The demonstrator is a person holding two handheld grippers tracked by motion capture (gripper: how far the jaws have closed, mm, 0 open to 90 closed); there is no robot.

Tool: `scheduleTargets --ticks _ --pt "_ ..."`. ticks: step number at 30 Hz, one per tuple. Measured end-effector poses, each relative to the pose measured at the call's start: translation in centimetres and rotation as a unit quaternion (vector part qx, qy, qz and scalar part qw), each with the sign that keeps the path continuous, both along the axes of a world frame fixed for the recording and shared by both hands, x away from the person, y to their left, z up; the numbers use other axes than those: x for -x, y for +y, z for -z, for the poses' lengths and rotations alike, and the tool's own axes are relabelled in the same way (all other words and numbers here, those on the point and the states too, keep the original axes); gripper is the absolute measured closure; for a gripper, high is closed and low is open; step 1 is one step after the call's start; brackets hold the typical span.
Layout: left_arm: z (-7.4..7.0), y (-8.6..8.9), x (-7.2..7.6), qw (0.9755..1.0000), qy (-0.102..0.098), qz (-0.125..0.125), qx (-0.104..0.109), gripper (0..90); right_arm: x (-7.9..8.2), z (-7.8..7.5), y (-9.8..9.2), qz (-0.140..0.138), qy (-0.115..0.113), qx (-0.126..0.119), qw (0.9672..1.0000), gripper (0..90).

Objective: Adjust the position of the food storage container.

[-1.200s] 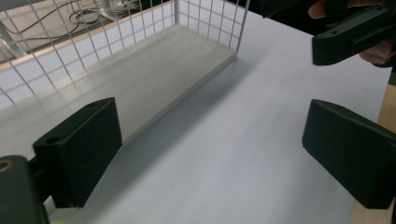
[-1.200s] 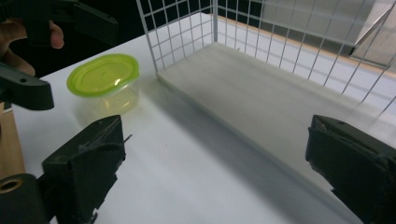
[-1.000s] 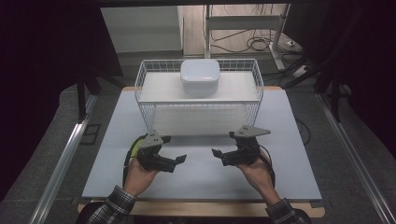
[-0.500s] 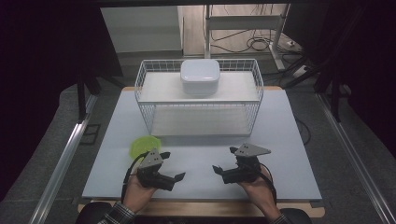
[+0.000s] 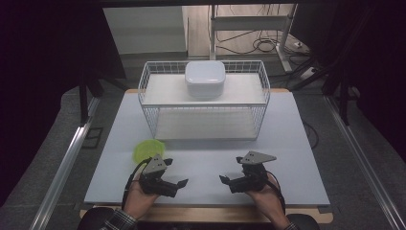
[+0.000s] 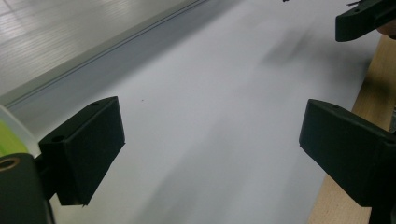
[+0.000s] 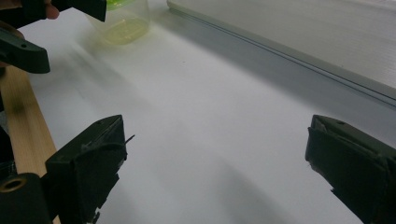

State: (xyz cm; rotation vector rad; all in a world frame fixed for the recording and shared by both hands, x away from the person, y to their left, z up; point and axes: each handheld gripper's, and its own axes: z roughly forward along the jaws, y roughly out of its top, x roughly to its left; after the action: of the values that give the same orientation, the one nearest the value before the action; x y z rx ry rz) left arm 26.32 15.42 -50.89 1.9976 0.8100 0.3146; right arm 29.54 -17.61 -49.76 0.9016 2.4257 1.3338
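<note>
Left tool and right tool face each other (both gaping, holding nothing).

Left gripper at lower left of frame, held in hand, jaws apart, pointing toward frame centre. Right gripper at lower centre-right, jaws apart, facing left gripper, well apart from it. Green container just above left gripper on white table. Wire rack at frame centre; white lidded box on top shelf.
</note>
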Motion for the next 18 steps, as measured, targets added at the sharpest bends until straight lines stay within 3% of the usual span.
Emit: scheduleTargets --ticks 7,9,11,12,18 --pt "-0.3 1.2 -0.9 0.9991 0.009 -0.042 -0.006 8.2 -0.1 0.1 0.1 -0.001 0.000 0.004 1.0000 6.2" --pt "-0.6 2.0 -1.1 0.9980 0.002 -0.062 -0.012 14.8 -0.1 0.2 0.2 -0.003 0.001 0.007 1.0000 6.3" --pt "-1.0 2.9 -1.2 0.9969 -0.005 -0.077 -0.016 27.2 -0.1 0.3 0.2 -0.004 0.001 0.009 1.0000 6.3" --pt "-1.2 3.5 -1.1 0.9963 -0.010 -0.084 -0.014 37.8 -0.1 0.3 0.2 -0.005 0.002 0.009 0.9999 6.3" --pt "-1.8 6.4 -1.3 0.9936 -0.013 -0.111 0.013 78.1 -0.1 0.4 0.3 -0.006 0.004 0.012 0.9999 6.3"
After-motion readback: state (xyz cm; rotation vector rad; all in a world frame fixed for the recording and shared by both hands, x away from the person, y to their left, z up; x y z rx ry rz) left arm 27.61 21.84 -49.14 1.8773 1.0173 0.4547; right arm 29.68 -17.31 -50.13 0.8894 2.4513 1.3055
